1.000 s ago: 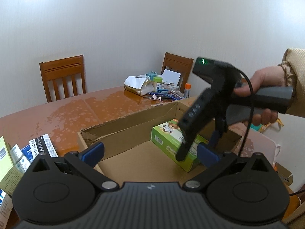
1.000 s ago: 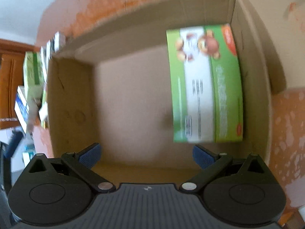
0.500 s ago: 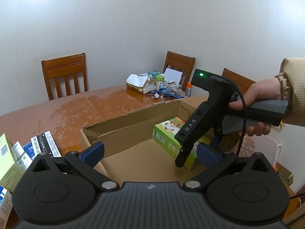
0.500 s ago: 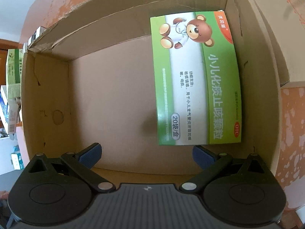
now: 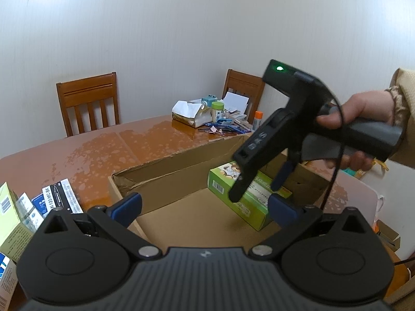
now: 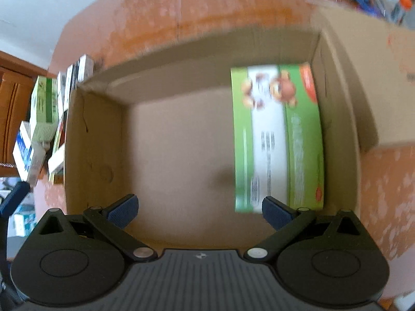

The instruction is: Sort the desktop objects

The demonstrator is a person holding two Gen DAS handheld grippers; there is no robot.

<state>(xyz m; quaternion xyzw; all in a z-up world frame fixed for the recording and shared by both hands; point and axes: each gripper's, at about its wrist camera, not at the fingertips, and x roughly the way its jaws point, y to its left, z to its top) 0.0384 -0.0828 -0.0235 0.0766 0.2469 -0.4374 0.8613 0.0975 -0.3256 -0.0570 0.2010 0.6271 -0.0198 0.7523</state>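
An open cardboard carton (image 5: 176,160) stands on the brown table. A green medicine box (image 5: 249,204) with a bear picture lies flat in it, against the right wall. A person's hand holds my right gripper (image 5: 256,186) above that box, tilted down, open and holding nothing. My left gripper (image 5: 205,207) hovers at the carton's near edge, open and empty. The right wrist view is blurred and looks down into the carton (image 6: 90,142), with the green box (image 6: 277,137) ahead of the right fingertip and my right gripper (image 6: 198,211) open above the bare floor.
Several small medicine boxes (image 5: 39,207) are piled left of the carton, seen also as a stack (image 6: 44,119). Pens, a jar and a tissue pack (image 5: 215,119) clutter the table's far end. Two wooden chairs (image 5: 88,103) stand by the wall.
The right gripper dipped close to the green box half a second ago and has now lifted away, still open. The green box stays in the carton. My left gripper barely moved.
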